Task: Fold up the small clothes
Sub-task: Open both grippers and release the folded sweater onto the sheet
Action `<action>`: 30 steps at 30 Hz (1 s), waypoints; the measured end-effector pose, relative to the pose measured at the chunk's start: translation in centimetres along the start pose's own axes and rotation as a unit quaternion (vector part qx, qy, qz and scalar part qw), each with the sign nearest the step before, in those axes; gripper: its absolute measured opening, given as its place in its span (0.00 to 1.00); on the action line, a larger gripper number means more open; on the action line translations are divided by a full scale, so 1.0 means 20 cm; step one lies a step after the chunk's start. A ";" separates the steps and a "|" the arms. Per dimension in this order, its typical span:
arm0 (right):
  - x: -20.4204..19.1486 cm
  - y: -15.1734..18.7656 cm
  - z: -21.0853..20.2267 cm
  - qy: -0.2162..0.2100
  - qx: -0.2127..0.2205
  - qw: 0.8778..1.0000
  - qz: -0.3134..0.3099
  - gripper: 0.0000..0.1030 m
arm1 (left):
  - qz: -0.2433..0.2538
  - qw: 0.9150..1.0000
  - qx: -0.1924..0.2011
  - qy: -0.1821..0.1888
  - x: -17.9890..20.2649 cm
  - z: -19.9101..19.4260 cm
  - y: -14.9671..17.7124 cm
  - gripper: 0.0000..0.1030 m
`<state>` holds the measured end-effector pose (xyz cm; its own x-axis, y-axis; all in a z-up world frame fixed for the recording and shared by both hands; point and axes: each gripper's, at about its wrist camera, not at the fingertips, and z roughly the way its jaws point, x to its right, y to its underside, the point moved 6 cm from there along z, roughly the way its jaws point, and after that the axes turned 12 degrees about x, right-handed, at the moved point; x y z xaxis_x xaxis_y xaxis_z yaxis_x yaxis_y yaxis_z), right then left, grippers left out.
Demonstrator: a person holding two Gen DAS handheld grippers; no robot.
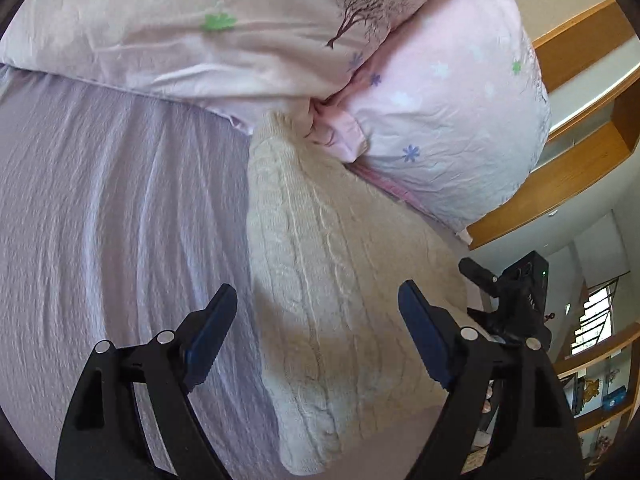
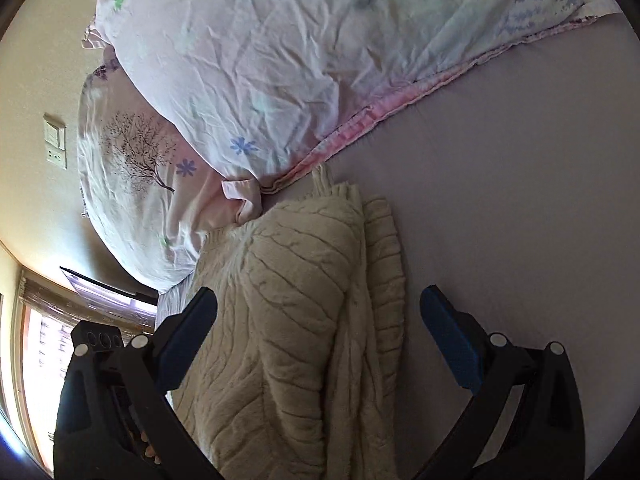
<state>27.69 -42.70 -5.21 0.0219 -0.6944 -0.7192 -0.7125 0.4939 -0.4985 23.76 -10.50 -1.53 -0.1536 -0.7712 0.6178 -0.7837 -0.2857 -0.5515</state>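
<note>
A cream cable-knit sweater (image 1: 332, 280) lies on the lilac bed sheet (image 1: 112, 208), its far end against the pillows. My left gripper (image 1: 318, 304) is open and empty, its jaws spread over the sweater's left edge. The right gripper's body (image 1: 516, 300) shows at the sweater's right side. In the right wrist view the sweater (image 2: 292, 312) is bunched in folds with a ribbed edge (image 2: 384, 256) on its right. My right gripper (image 2: 318, 316) is open and empty, jaws spread on either side of the sweater. The left gripper's body (image 2: 100, 344) shows at lower left.
Two pink floral pillows (image 1: 240, 28) (image 1: 452, 120) lie at the head of the bed, also in the right wrist view (image 2: 280, 60). A wooden headboard and shelves (image 1: 580, 92) stand to the right. Lilac sheet (image 2: 520, 200) extends right of the sweater. A wall with a switch (image 2: 54, 136) is left.
</note>
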 end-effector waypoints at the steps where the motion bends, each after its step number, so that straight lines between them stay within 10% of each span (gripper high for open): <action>1: 0.00 0.01 0.01 -0.001 0.001 1.000 -0.003 0.94 | 0.002 1.000 -0.006 0.002 0.00 0.03 0.02 0.81; 5: -0.02 0.06 0.06 -0.008 -0.017 1.000 -0.013 0.42 | -0.009 1.000 -0.013 0.015 0.03 0.14 0.08 0.81; 8: -0.03 0.07 0.05 -0.046 -0.022 0.999 0.005 0.36 | 0.001 1.000 0.004 0.019 0.05 0.16 0.09 0.70; 11: -0.08 0.08 0.03 -0.086 -0.024 0.996 0.011 0.35 | -0.001 0.999 0.001 0.046 0.02 0.07 0.07 0.41; 14: -0.23 0.15 0.06 -0.157 -0.054 0.986 0.009 0.34 | 0.047 0.998 0.020 0.043 0.01 -0.14 0.02 0.38; 19: -0.38 0.22 0.11 -0.069 -0.037 0.990 -0.115 0.67 | 0.123 0.986 0.053 -0.096 -0.15 -0.28 -0.05 0.51; 25: -0.41 0.18 -0.02 -0.137 0.005 0.986 -0.094 0.72 | 0.133 0.978 0.143 -0.071 -0.07 -0.47 -0.03 0.74; 27: -0.45 0.28 0.07 -0.123 -0.035 0.984 -0.123 0.52 | 0.150 0.977 0.143 -0.053 0.01 -0.48 0.01 0.78; 28: -0.47 0.31 0.10 -0.118 -0.049 0.982 -0.138 0.06 | 0.159 0.976 0.139 -0.048 0.04 -0.45 0.02 0.78; 30: -0.48 0.32 0.12 -0.074 -0.023 0.980 -0.182 0.07 | 0.178 0.975 0.125 -0.043 0.10 -0.39 0.06 0.78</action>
<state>24.63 -31.75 -2.64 0.3795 -0.7352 -0.5617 -0.6699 0.2004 -0.7149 17.77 -7.98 3.33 -0.3306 -0.8883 0.3187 -0.5162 -0.1125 -0.8491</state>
